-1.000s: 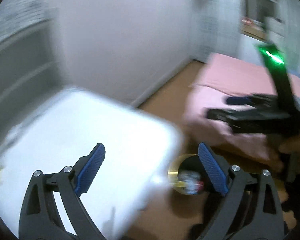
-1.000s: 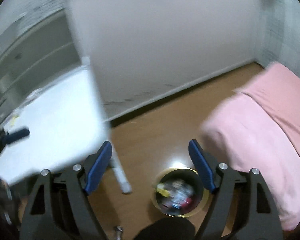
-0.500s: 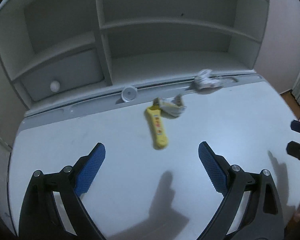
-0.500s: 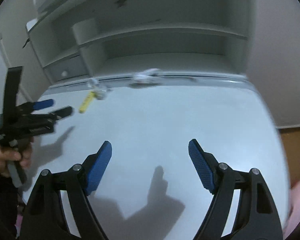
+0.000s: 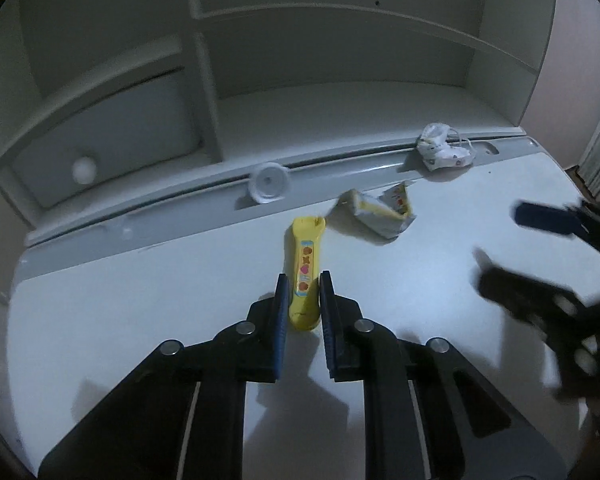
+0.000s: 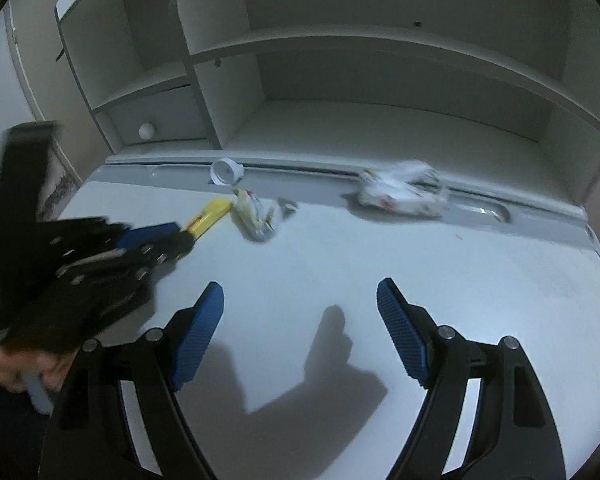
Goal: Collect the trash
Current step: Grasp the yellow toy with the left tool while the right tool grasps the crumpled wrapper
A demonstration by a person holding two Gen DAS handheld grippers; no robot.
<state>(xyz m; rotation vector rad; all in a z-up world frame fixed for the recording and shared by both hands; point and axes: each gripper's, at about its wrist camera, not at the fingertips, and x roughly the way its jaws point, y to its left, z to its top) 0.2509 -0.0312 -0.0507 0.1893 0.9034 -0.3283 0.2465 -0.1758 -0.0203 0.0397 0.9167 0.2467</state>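
A yellow printed snack packet [image 5: 306,240] lies on the white desk [image 5: 140,320], and my left gripper [image 5: 303,280] is closing its jaws on the near end, blue pads against both sides. The right wrist view shows the same packet [image 6: 210,216] sticking out of the left gripper [image 6: 180,236]. A crumpled yellow-white wrapper [image 5: 380,212] lies just behind it. A crumpled white printed piece [image 5: 444,152] rests on the desk's back ledge. My right gripper [image 6: 300,300] is open over bare desk, nothing between its fingers; it appears blurred at the right [image 5: 500,246].
A small white round cap [image 5: 268,182] stands on the back ledge. Behind the desk rises a white shelf unit [image 6: 380,40] with a drawer and round knob [image 5: 84,170]. A hand [image 6: 4,364] holds the left gripper's handle at lower left.
Both grippers swung from the floor and bin to the desk. The left gripper moved down over the yellow packet and its jaws came together on it. The right gripper moved nearer the desk, still open.
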